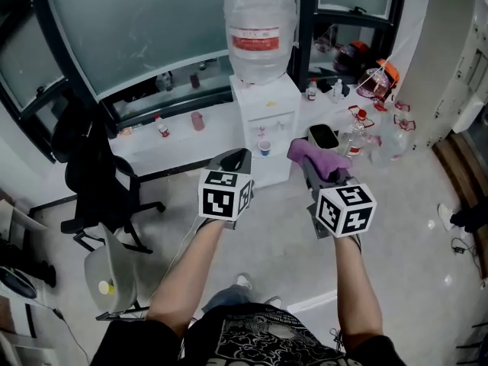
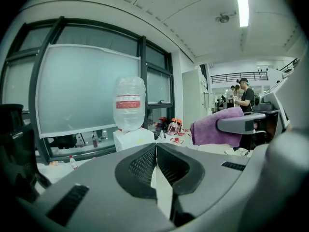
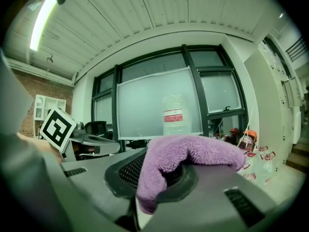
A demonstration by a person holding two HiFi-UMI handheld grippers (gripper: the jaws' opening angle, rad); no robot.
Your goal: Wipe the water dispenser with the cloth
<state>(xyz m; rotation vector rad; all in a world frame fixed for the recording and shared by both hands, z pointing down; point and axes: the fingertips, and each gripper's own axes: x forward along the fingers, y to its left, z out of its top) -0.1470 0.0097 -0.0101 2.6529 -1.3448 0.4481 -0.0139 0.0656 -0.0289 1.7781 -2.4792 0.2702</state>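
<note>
Right now we hold both grippers well apart from the white water dispenser point(image 1: 268, 124), which stands by the window with a clear bottle point(image 1: 259, 30) on top. Our right gripper point(image 1: 309, 165) pinches the purple cloth point(image 1: 320, 157). Our left gripper point(image 1: 236, 158) has its jaws pressed together on nothing.

Pale speckled floor point(image 1: 412, 235), white water dispenser point(image 1: 267, 117) standing on it, black office chair point(image 1: 95, 178), grey chair point(image 1: 103, 265)

Both forearms point(image 1: 191, 269) reach forward, left claw point(image 2: 155, 152) closed empty, right claw point(image 3: 157, 170) clamped on the cloth point(image 3: 193, 152)
</note>
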